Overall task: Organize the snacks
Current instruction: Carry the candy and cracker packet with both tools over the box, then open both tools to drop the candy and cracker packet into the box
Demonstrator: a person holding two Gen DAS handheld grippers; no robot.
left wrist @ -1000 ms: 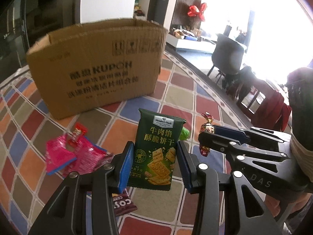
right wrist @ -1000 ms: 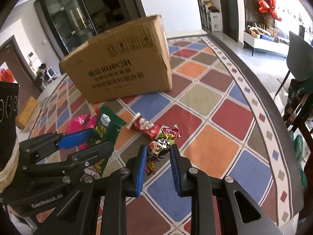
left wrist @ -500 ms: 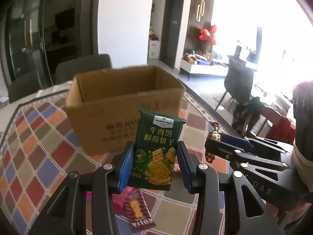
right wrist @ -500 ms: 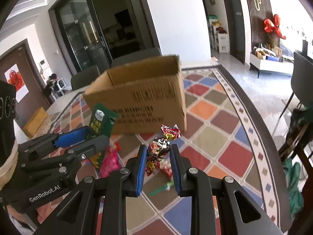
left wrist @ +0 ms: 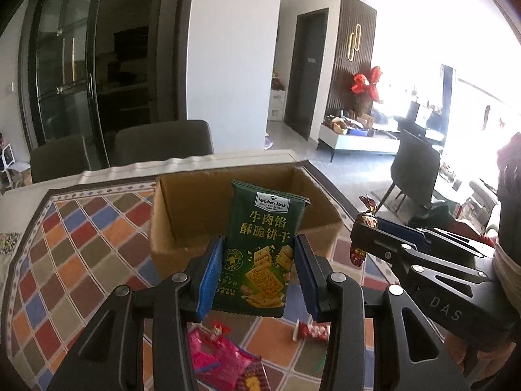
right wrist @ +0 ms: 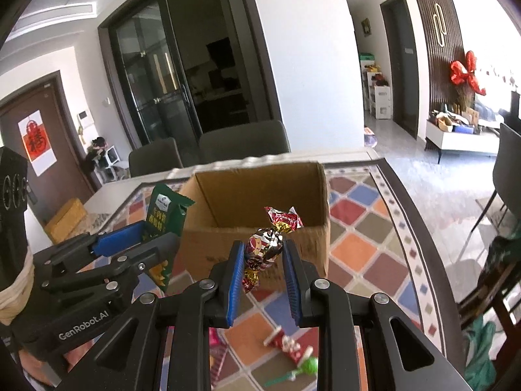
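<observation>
My left gripper (left wrist: pixel 259 277) is shut on a green cracker packet (left wrist: pixel 263 247), held upright in the air in front of the open cardboard box (left wrist: pixel 192 215). My right gripper (right wrist: pixel 262 273) is shut on a foil-wrapped candy (right wrist: pixel 265 247), also raised before the box (right wrist: pixel 224 192). In the left wrist view the right gripper (left wrist: pixel 368 238) shows at the right with the candy (left wrist: pixel 366 220). In the right wrist view the left gripper (right wrist: pixel 143 238) shows at the left with the packet (right wrist: pixel 164 215). The box looks empty where its inside shows.
Pink wrappers (left wrist: pixel 221 358) and a red candy (left wrist: pixel 312 330) lie on the chequered tablecloth (left wrist: pixel 65 247) below the grippers. A red wrapper (right wrist: pixel 288 345) and a green lollipop (right wrist: pixel 307 366) lie there too. Grey chairs (left wrist: pixel 162 143) stand behind the table.
Both grippers have risen with their snacks. The views now look over the box's rim into it, and the loose snacks have dropped toward the bottom of the frames.
</observation>
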